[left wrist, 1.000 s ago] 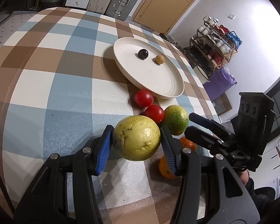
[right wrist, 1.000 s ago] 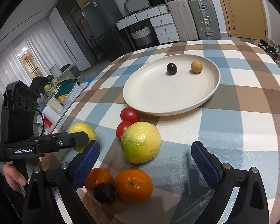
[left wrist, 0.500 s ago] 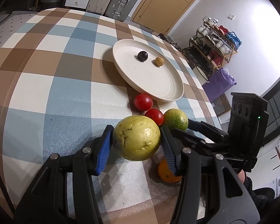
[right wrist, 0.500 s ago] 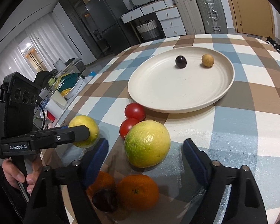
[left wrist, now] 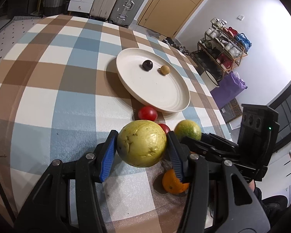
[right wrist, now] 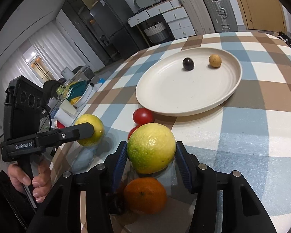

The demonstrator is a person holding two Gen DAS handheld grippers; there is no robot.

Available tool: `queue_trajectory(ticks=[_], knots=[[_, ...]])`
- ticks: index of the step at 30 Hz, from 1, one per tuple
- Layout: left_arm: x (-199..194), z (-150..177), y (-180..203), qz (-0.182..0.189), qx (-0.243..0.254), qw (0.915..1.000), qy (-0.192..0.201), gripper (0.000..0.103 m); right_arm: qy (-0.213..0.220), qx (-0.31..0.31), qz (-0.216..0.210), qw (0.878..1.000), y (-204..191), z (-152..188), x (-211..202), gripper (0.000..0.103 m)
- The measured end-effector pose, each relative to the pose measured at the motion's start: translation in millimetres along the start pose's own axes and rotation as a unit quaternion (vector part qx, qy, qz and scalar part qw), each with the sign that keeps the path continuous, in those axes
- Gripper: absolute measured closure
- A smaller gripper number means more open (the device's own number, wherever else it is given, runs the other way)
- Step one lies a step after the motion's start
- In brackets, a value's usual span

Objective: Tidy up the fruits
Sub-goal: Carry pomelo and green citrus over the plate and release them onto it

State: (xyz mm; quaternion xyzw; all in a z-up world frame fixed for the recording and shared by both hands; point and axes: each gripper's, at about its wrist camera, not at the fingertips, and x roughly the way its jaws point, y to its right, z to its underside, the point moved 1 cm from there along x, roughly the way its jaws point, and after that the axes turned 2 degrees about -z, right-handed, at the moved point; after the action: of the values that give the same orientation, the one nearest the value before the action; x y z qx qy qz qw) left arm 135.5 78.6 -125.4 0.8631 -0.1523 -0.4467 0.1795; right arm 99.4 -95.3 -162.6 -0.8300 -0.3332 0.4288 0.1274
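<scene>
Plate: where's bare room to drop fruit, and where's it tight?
The plate is mostly bare: only a dark fruit and a tan fruit sit at its far side, so the near half is free. It is crowded off its near rim: tomatoes, oranges and both claws.

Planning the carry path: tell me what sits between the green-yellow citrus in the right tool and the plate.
Right wrist view: two red tomatoes lie between the citrus and the plate.
</scene>
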Motion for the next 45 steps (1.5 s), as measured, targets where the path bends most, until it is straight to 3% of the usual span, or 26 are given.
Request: queue_trajectory(ticks=[24, 45], knots=[[-7, -28, 23, -0.002, 0.031, 0.9995, 0.006, 0.055, 0.057, 0.005, -0.025, 0.998, -2, -17, -40, 0.053], [22, -132, 48, -0.038, 0.083, 0.9958, 0.013, 0.055, 0.092, -0.023, -0.002, 0.995, 7, -119, -62, 0.053]])
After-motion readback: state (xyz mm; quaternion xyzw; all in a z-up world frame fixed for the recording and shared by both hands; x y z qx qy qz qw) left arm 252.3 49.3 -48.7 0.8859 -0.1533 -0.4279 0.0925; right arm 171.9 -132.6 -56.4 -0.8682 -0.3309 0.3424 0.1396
